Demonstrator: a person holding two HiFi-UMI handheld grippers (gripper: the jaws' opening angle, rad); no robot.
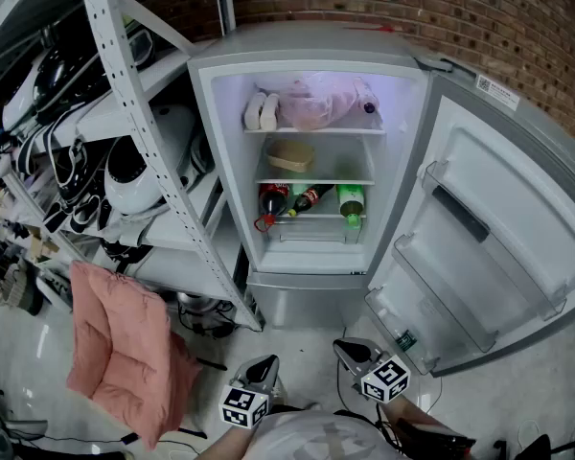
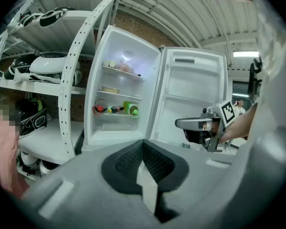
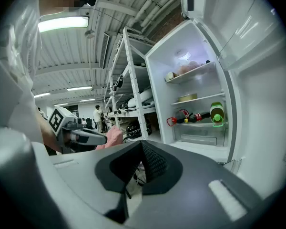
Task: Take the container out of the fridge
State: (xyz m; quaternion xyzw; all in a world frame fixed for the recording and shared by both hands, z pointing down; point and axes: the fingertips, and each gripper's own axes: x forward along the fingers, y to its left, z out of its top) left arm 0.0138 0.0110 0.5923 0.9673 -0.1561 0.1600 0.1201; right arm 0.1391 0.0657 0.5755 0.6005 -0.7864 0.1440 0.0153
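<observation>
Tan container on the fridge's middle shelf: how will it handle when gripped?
The container looks low and wide, so it probably won't tip or roll. It stands alone on its shelf, so sliding it out should meet nothing. Contents are hidden; weight is unclear.

Wall: red brick wall (image 1: 383, 8), 12 o'clock.
Rack: white metal shelving rack (image 1: 144, 132), 10 o'clock, loaded.
Floor: grey floor (image 1: 38, 353); pink cushion (image 1: 120, 348) at 8 o'clock.
Light: ceiling strip lamp (image 3: 62, 24), lit.
</observation>
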